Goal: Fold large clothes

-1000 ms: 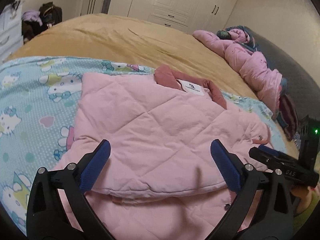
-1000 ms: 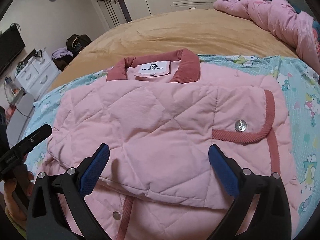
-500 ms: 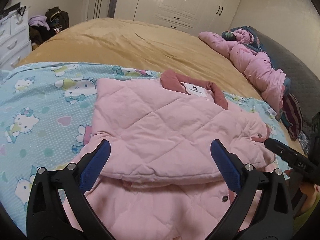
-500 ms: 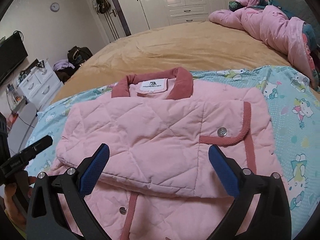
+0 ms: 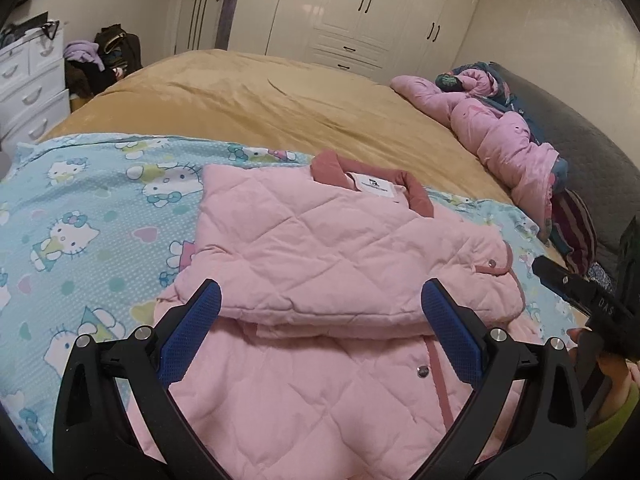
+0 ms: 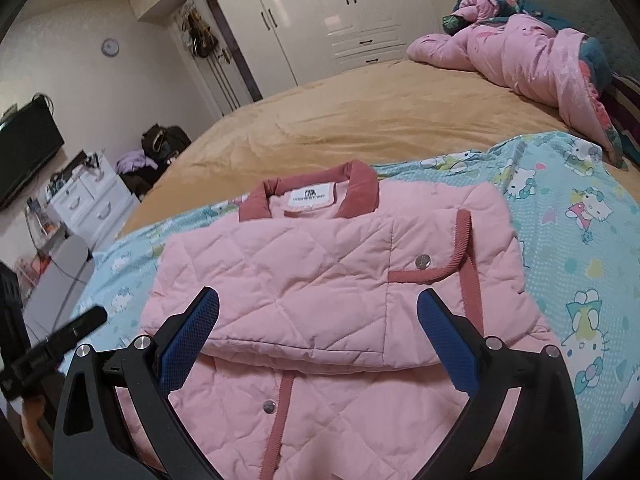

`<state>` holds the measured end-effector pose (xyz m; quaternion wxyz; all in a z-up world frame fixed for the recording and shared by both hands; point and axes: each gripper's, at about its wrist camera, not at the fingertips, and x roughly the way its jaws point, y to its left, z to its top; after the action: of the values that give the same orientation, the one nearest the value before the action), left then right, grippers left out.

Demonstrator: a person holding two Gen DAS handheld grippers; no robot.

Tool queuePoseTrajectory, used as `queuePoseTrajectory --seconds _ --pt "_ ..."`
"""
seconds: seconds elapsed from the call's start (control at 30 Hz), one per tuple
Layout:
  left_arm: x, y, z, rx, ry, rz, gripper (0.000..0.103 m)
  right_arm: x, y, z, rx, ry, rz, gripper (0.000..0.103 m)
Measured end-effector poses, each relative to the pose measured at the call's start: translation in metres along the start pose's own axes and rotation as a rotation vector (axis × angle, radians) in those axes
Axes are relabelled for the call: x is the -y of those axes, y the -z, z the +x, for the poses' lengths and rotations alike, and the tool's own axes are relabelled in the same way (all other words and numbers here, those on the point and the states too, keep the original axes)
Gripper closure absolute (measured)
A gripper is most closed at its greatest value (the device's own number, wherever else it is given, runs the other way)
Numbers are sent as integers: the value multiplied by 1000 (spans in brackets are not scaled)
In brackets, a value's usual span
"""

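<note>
I've lifted back from the jacket (image 5: pixel 340 256); both fingers (image 5: pixel 190 336) (image 6: pixel 448 344) apart, empty; fold seems finished.

Beyond the fingertips spreads a tan bedspread (image 5: pixel 256 108), with a blue cartoon-cat sheet (image 5: pixel 80 216) laid over its near part, running out to both sides of the fingers. Far ahead stand white wardrobes (image 6: pixel 320 12). Ahead and right lies a crumpled pink quilt (image 6: pixel 520 56); ahead and left, a white dresser (image 6: pixel 88 200) and dark television (image 6: pixel 24 152).
</note>
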<state>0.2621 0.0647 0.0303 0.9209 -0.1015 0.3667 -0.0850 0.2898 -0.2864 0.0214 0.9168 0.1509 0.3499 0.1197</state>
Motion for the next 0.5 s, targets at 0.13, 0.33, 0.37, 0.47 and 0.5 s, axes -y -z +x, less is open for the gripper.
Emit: queuePoseTrajectory --seconds 0.13,0.33,0.37,0.47,0.5 --pt "7 5 -12 5 -5 14 9 1 1 -9 11 -14 11 4" --pt "14 4 -35 32 7 12 9 1 -1 -29 37 -27 13 4" --pt "15 3 -39 37 9 13 9 1 -1 -34 45 -30 16 4" --pt "19 4 -49 52 -11 20 9 4 -2 -46 61 -34 20 4" --pt "20 4 -52 56 -21 21 9 5 -3 -50 68 -33 22 4"
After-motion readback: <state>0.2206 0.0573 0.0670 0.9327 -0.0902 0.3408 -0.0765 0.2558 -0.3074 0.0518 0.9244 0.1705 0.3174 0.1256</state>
